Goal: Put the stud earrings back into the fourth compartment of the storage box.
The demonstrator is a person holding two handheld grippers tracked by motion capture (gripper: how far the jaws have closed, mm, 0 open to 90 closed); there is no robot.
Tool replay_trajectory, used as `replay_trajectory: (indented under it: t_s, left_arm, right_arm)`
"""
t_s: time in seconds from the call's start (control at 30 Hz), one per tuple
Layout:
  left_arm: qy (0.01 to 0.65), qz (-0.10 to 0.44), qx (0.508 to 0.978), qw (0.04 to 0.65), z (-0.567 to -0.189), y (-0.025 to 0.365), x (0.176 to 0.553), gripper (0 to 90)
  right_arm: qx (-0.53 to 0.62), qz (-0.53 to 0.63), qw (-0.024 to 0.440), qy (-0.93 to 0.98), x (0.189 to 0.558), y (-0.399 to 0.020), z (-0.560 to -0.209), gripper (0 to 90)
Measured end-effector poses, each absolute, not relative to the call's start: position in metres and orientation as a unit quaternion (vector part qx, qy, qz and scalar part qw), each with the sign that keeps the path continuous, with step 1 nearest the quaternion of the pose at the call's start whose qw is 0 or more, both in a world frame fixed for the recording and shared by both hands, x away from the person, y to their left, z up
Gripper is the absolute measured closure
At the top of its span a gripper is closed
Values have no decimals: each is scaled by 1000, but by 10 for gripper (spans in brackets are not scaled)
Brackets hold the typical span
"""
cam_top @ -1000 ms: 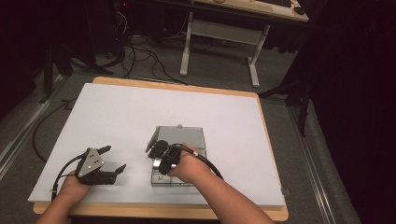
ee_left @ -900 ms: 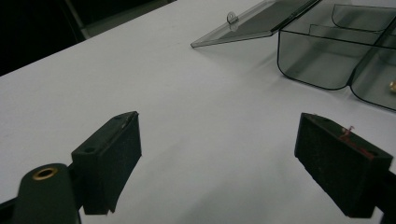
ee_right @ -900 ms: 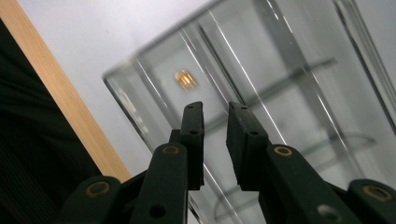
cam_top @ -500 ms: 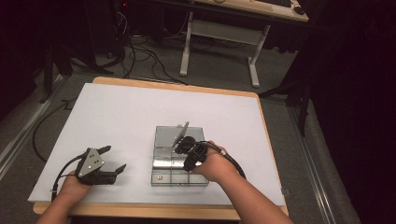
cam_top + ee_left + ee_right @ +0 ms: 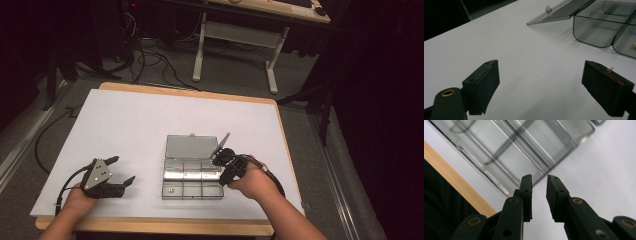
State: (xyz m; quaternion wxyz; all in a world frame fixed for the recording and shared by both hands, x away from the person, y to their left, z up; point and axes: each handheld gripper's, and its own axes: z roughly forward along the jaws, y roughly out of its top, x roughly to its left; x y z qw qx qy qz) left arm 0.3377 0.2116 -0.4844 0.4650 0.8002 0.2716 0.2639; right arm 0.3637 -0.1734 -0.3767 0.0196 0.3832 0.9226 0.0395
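I have the clear plastic compartment box (image 5: pixel 192 175) sitting mid-table, lid (image 5: pixel 191 146) folded flat behind it. My right gripper (image 5: pixel 218 159) hovers at its right edge, jaws narrowed to a slim gap, pinching nothing. My left gripper (image 5: pixel 122 171) rests well apart, jaws spread wide. I judge the box light, rigid and slippery; I'd pinch a wall. My left gripper view catches the lid's latch tab (image 5: pixel 548 9).

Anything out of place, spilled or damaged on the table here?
Nothing stands out. The clear compartment box sits square on the white sheet with its lid laid open behind it. One small brass-coloured item lies in a front compartment.
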Motion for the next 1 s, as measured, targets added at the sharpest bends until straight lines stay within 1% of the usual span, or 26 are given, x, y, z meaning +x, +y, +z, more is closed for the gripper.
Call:
replay_trajectory:
  t_s: [0.23,0.47,0.9,0.93,0.97,1.0]
  left_arm:
    - [272,263,800,465,-484,212,338,151]
    - [271,265,800,464,-484,211,338,151]
    - [271,264,801,464,-484,212,338,151]
    - [271,264,801,464,-484,212,338,151]
    - [271,264,801,464,-484,212,338,151]
    - [271,264,801,464,-484,212,338,151]
  right_arm:
    - [399,26,20,916,362,-192,-383,756]
    - [414,16,10,910,367,-206,-407,760]
    - [442,16,0,897,370,-212,-427,762]
    - [426,19,5,905,372,-214,-428,764]
    - [450,15,-2,893,371,-212,-431,774]
    - [431,18,3,902,373,-214,-433,784]
